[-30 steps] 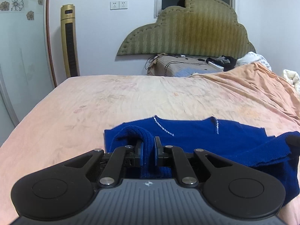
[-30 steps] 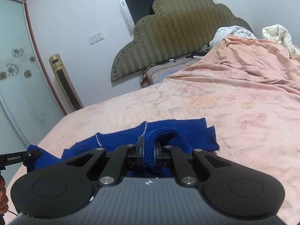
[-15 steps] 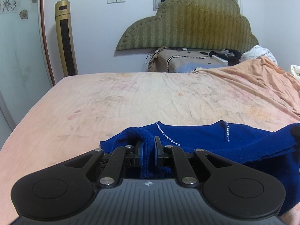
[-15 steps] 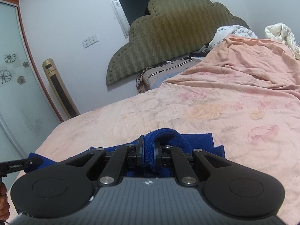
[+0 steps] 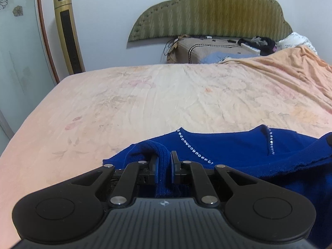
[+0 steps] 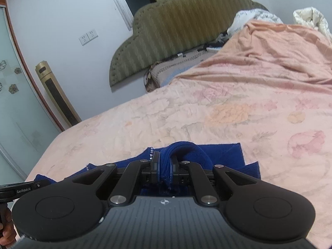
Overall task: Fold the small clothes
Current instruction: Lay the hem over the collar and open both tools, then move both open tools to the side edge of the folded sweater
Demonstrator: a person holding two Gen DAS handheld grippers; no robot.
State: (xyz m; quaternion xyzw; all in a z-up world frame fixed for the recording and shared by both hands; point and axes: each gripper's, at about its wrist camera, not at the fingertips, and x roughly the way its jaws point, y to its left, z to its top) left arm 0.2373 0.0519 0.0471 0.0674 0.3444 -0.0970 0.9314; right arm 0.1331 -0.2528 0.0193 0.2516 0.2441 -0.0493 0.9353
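On the left claw (image 6: 31, 184) reads "GenRobot.AI"; both claws, right claw (image 6: 165, 166) included, pinch the blue sweater (image 5: 228, 147).

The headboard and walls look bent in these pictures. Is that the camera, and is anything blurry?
Left wrist view: fisheye lens bows the door frame; headboard slightly smeared. Right wrist view: tilted, dark corners, headboard streaked; blue garment stays sharp.

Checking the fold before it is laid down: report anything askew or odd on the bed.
The blue knit top with rhinestone trim lies bunched and uneven, its edges raised where the left claw and right claw each pinch a fold. The peach floral bedsheet is wrinkled. No damage is visible.
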